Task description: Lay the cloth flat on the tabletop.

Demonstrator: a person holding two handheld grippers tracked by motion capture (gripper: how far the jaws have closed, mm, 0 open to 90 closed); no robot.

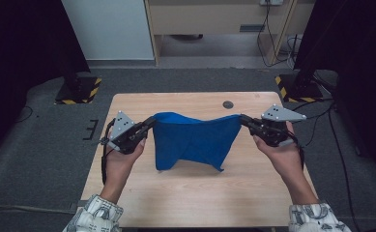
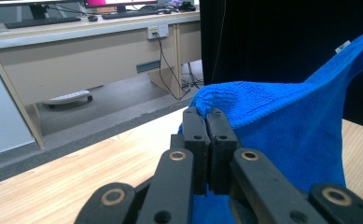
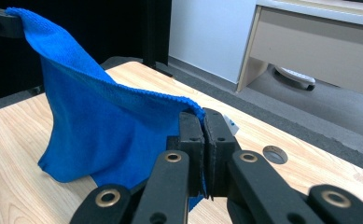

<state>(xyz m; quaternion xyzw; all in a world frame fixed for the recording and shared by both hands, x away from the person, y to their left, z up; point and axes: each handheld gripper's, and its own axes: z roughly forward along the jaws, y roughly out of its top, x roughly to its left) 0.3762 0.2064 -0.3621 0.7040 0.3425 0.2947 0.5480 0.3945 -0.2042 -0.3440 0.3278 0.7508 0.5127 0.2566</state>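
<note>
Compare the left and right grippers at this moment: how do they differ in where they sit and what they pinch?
The left gripper clamps the blue cloth at its left upper corner; the right gripper clamps the right upper corner, beside a white tag. The left one sits slightly lower. Both have shut jaws, and the cloth hangs between them.

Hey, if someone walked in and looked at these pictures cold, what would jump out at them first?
The bright blue cloth, held up over the middle of the wooden table with its upper edge sagging and its lower corners reaching down to the tabletop. The left tool and right tool each pinch an upper corner, jaws shut on the fabric. Behind the table, a pale desk stands against the far wall.
</note>
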